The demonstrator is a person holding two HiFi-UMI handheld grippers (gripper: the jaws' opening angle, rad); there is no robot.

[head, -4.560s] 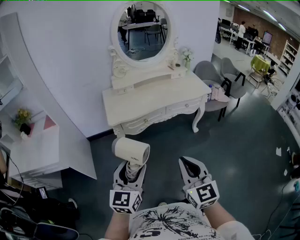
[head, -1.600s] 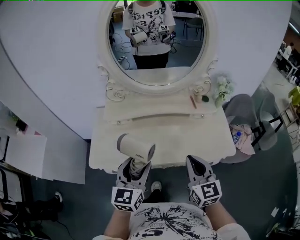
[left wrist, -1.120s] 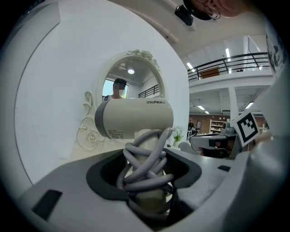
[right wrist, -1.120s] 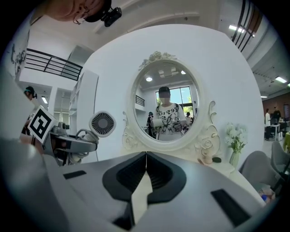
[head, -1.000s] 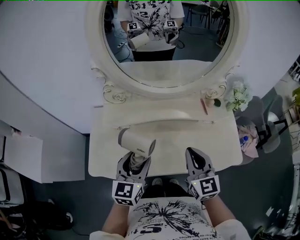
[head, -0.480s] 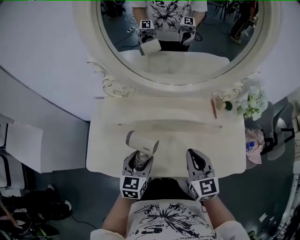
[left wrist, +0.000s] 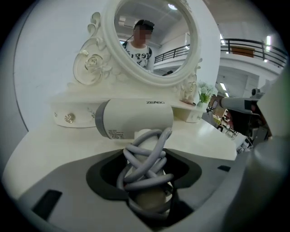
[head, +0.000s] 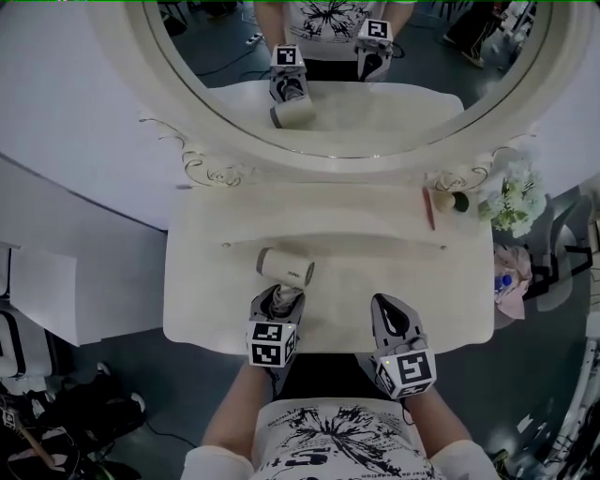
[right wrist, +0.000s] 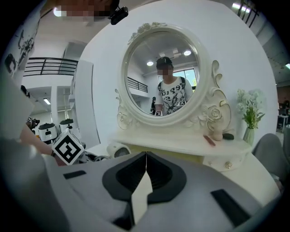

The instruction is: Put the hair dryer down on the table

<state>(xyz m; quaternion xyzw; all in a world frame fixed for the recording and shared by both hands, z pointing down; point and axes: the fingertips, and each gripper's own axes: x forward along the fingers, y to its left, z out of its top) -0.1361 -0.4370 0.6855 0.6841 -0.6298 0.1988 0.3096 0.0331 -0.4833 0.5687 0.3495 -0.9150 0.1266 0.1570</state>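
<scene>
The hair dryer (head: 286, 267) has sunk toward the near-left tabletop (head: 394, 272), left claw (head: 278, 306) pinching it; right claw (head: 387, 314) pressed together, empty; set-down seems imminent.

This is a dressing corner staged inside a large open hall, not a real bedroom. The homely part is an ornate cream table (head: 202, 309) with carved scrolls and drawer knobs (left wrist: 69, 118). It carries a round mirror (head: 347, 117) in a moulded frame and flowers (head: 511, 199) on its shelf, with a grey chair (head: 568, 246) beside it. The hall shows around it. The table backs onto a free-standing curved white wall (head: 66, 122), and the floor (head: 178, 384) is bare dark grey. Past the wall's edge are a mezzanine railing (left wrist: 247, 45), ceiling lights (right wrist: 238, 7) and white machines (right wrist: 46, 131).
</scene>
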